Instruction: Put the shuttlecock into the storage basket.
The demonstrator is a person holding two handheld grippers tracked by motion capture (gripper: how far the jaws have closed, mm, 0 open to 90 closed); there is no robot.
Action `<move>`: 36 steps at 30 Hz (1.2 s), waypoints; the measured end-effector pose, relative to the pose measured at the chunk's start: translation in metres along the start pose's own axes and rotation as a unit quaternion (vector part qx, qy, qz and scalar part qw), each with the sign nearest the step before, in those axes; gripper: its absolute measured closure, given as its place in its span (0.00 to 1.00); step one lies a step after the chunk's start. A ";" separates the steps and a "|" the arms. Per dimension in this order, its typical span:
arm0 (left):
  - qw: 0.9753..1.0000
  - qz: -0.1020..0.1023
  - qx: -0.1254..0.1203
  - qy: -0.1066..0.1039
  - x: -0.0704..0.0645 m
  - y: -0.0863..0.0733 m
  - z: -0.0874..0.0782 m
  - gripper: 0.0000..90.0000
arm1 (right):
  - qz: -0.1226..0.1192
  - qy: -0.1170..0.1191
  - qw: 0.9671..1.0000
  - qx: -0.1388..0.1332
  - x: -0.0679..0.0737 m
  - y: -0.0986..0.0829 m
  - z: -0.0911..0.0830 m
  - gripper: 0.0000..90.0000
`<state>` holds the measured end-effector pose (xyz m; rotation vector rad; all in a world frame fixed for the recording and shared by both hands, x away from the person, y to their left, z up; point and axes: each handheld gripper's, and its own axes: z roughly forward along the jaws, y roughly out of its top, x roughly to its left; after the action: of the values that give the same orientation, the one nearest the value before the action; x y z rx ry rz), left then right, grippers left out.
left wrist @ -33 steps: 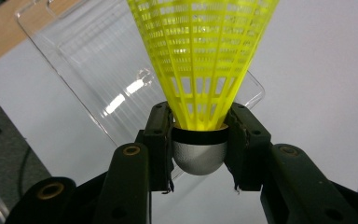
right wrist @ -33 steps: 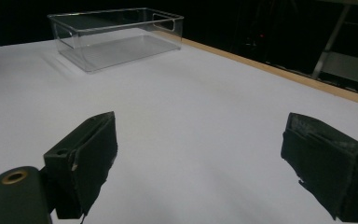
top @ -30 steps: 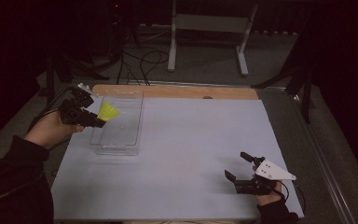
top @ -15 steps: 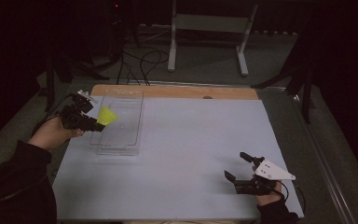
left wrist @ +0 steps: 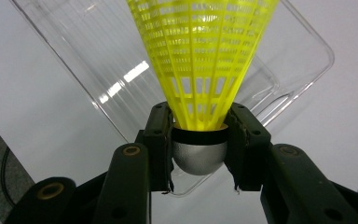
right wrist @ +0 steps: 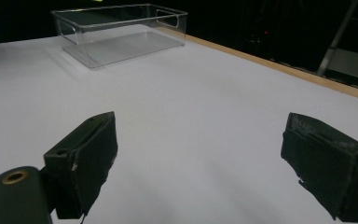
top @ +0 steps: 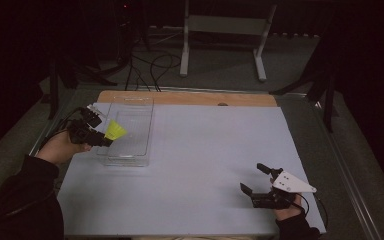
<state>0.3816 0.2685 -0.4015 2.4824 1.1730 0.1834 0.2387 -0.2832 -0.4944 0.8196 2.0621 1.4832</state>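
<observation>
My left gripper (top: pixel 99 137) is shut on a yellow plastic shuttlecock (top: pixel 115 131), held at the left wall of a clear plastic bin (top: pixel 135 150). In the left gripper view the jaws clamp the shuttlecock's silver-grey head (left wrist: pixel 199 156) from both sides. Its yellow skirt (left wrist: pixel 205 56) points away over the bin (left wrist: pixel 79 60), which holds nothing that I can see. My right gripper (top: pixel 254 179) rests open near the table's front right, with nothing between its pads (right wrist: pixel 91 149). The bin (right wrist: pixel 121 37) stands far off in the right gripper view.
A white sheet (top: pixel 205 150) covers the table, with a wooden strip (top: pixel 190 98) along the far edge. Beyond the table stand a metal frame (top: pixel 225 30) and cables on a dark floor. The person's left sleeve (top: pixel 25 200) lies at the front left corner.
The left gripper has drifted a little toward the near side with the shuttlecock, staying at the bin's left wall. The right gripper has not moved.
</observation>
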 end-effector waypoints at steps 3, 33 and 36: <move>1.000 0.003 -0.001 -0.012 0.001 -0.002 0.002 0.72 | 0.001 0.001 1.000 0.000 0.000 0.000 0.000 0.12; 0.998 0.016 0.053 0.014 0.002 -0.005 0.032 0.72 | 0.001 0.002 1.000 0.002 0.000 0.000 0.000 0.12; 0.998 0.013 0.059 0.008 0.004 -0.006 0.037 0.71 | 0.001 0.001 1.000 0.002 0.000 0.000 0.000 0.12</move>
<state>0.3901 0.2640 -0.4377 2.6043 1.1905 0.1445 0.2387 -0.2834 -0.4948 0.8238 2.0662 1.4817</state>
